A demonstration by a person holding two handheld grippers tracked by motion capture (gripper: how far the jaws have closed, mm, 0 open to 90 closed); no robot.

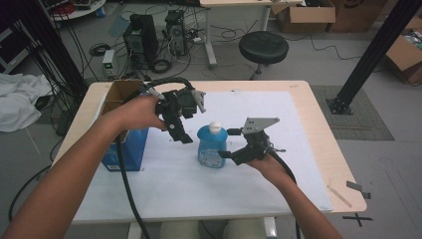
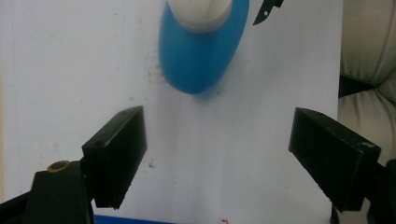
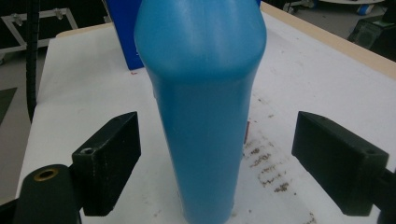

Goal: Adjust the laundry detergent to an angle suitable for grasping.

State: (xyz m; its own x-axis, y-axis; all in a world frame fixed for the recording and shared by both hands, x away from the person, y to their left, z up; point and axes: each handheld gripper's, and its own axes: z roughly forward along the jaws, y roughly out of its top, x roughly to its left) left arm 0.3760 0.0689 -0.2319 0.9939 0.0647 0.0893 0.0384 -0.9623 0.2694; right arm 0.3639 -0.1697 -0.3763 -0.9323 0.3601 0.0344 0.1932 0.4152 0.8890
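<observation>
Right gripper [image 3: 217, 161], jaws spread, flanks blue bottle [image 3: 201, 93]; left gripper [image 1: 181, 127] hovers released.

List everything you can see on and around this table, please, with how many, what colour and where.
Blue plastic bottle with a white cap: one, upright mid-table, between the right gripper's open jaws.
Blue cardboard box with an open brown top: one, at the table's left edge.
White paper sheet: one, covering most of the table.
Light wooden table: one, pale edge showing around the sheet.
Black round stool: one, on the floor beyond the table.
Black computer towers: two, on the floor beyond the table, to the left.
Brown cardboard boxes: several, at the far right.
Left gripper: one, black, open, raised above the sheet left of the bottle.
Right gripper: one, black, open around the bottle.
</observation>
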